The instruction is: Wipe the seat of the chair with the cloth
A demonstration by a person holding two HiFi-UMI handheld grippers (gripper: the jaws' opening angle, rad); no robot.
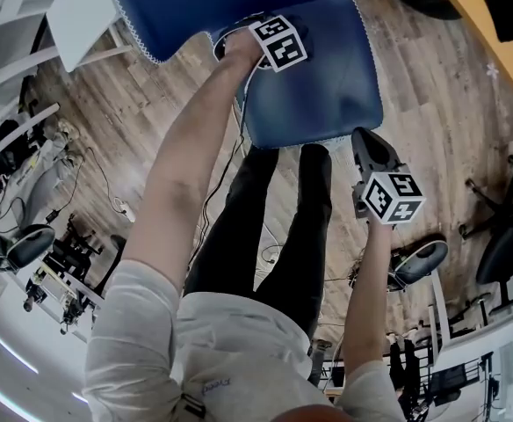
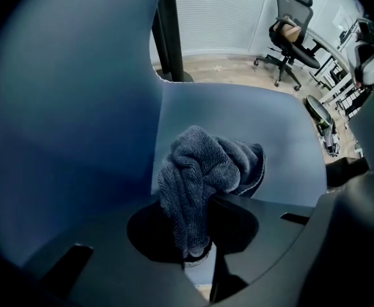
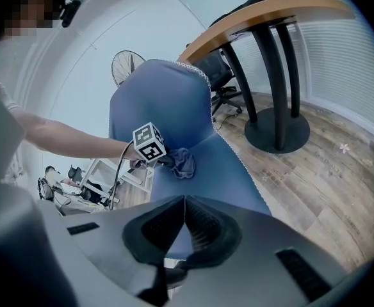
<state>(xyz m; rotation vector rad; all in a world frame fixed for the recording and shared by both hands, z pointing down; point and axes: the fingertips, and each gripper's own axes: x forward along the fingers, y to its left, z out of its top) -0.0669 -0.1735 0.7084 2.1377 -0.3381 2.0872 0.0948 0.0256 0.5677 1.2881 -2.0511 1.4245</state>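
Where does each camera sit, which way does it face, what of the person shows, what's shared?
Head view: on the head, steeply down at the chair seat; arms, legs, left gripper, right gripper show.
Left gripper view: along its jaws, shut on the cloth, at the seat; no arm or hand shows.
Right gripper view: from the seat's front toward the backrest; left arm shows.
Shared: all show the seat.

Even daylight, heavy fisheye warping, dark vignetted corners, dim shadowy left gripper view.
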